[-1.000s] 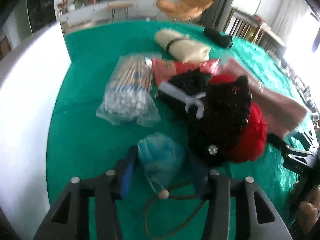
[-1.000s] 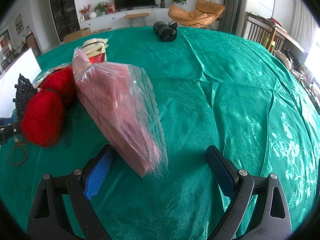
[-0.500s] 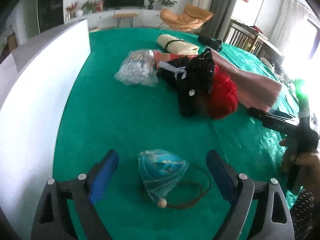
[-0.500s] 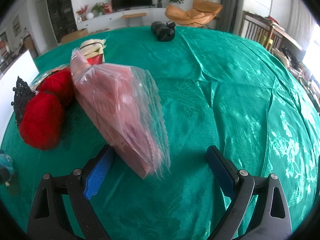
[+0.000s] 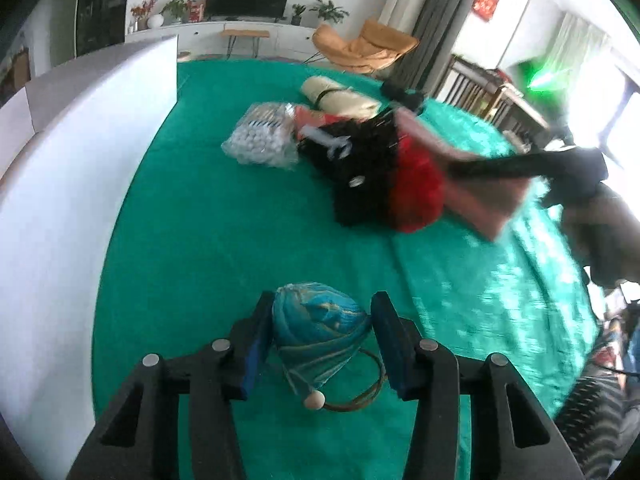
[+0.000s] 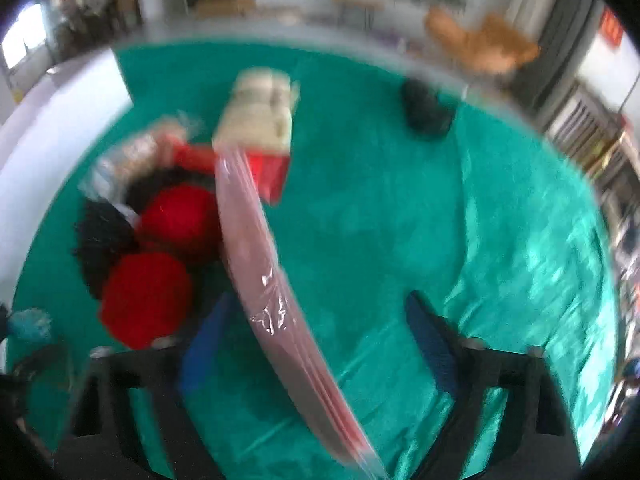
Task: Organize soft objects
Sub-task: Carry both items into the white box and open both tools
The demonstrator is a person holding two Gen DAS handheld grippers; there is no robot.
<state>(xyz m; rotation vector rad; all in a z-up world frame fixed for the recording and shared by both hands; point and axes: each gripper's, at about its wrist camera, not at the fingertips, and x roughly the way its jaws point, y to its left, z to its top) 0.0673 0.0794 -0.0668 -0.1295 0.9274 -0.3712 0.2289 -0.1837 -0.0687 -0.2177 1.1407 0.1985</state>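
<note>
Two picks are only starting: the left hand-held gripper (image 5: 320, 334) has just closed onto the blue pouch (image 5: 316, 322), the right hand-held gripper (image 6: 316, 336) narrowing around the pink bag (image 6: 272, 280); remaining items crowd the desk (image 5: 208, 232).

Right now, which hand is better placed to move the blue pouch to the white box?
Left. The left gripper has just been closing around the blue pouch, with the white box alongside. The right gripper, also just closing, straddles the pink packet beyond the red yarn.
</note>
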